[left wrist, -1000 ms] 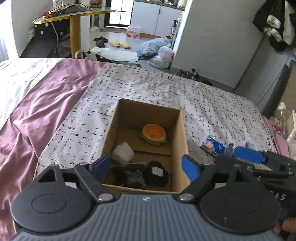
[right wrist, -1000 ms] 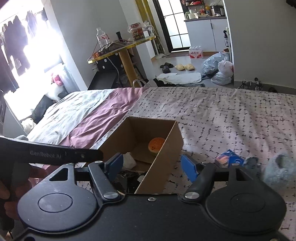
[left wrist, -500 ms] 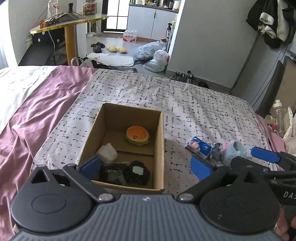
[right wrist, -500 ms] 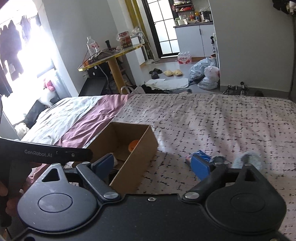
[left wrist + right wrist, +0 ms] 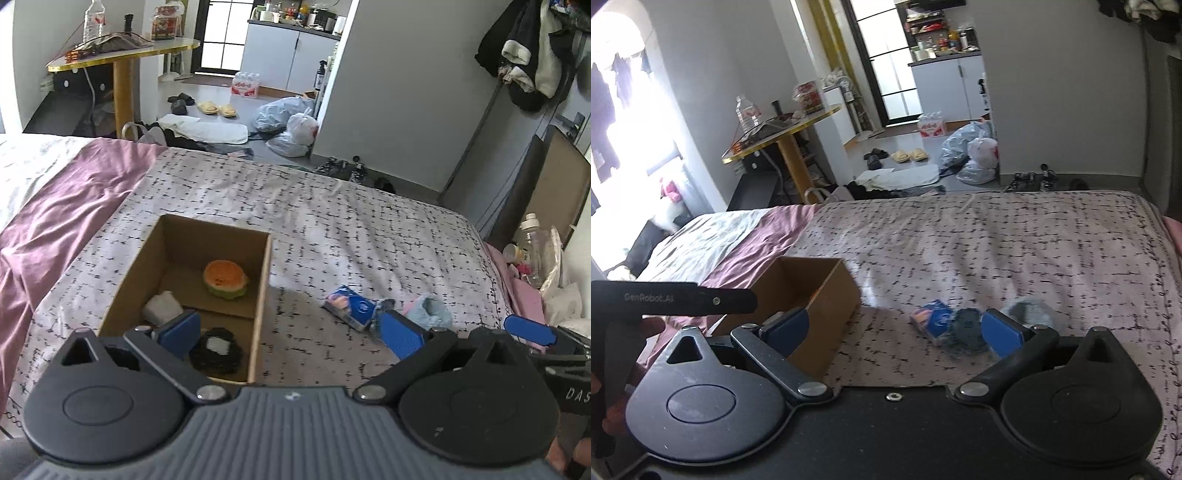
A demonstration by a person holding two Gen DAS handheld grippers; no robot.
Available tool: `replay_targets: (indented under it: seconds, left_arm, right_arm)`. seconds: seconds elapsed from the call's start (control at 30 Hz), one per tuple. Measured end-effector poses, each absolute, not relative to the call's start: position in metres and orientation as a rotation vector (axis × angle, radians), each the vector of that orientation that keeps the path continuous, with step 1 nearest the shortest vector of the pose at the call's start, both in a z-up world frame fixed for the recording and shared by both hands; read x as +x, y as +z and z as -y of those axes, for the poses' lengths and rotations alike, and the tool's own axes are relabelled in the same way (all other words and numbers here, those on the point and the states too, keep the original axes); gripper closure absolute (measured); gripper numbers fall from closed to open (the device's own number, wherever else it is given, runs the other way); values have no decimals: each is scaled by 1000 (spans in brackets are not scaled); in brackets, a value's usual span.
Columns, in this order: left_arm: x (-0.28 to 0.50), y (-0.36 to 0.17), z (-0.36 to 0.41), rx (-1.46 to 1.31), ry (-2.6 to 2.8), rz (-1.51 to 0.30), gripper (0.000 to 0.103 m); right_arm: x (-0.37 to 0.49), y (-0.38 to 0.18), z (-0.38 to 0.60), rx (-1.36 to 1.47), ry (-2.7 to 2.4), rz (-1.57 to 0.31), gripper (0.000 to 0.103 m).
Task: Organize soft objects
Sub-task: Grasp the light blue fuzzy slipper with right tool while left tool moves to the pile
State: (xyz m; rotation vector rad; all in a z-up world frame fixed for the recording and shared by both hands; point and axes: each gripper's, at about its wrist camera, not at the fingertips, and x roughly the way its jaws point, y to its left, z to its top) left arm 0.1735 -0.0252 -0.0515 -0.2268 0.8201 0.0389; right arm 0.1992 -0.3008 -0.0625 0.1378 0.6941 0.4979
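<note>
Blue pads (image 5: 181, 328) on the left gripper (image 5: 291, 334) stand wide apart with nothing between them, and they have just been opening; the right gripper (image 5: 897, 332) is the same story, pads spread, empty, jaws just opened further. So by my reading one drop into the box (image 5: 258, 291) is done and the hunt for the next piece is on. Left gripper hangs over the box's near right corner, right gripper over the bedspread (image 5: 997, 240) just right of it, its far pad in front of the loose pile. That pile lies right of the box, apart from it: a blue packet (image 5: 349, 304) nearest the box, a dark blue knitted lump (image 5: 967, 326) touching it, then a pale blue fluffy piece (image 5: 430, 314) on the far right with a bit of pink at its edge. Three left out, then, and four in: an orange-and-green plush (image 5: 225, 278) in the far compartment, a white lump (image 5: 160, 308) at the divider, a black fuzzy thing (image 5: 218, 349) with a white tag near, and something dark beside it, half hidden behind the left pad. Next move, I'd say, calls for the right gripper to drop lower over the pile and single out one piece, since they lie bunched and touching. All look squashy and light, so a wide bite and a firm close should do, though the fluffy one may drag a neighbour along.
</note>
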Motion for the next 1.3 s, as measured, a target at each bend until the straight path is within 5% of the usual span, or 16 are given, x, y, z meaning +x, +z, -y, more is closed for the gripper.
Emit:
replay_targets:
  seconds: [0.27,0.6,1.3]
  left_arm:
    - [183,-52,48,-205,14,-838,0]
    - [196,-57,66,-189,23,-868,0]
    - [255,-103,110,-249,-17,-920,3]
  right_arm:
    - [211,-65,340,232,371,-682,3]
    - [228,-95,371,346,238,-700,23]
    - [274,-128,381,295,233,-806,23]
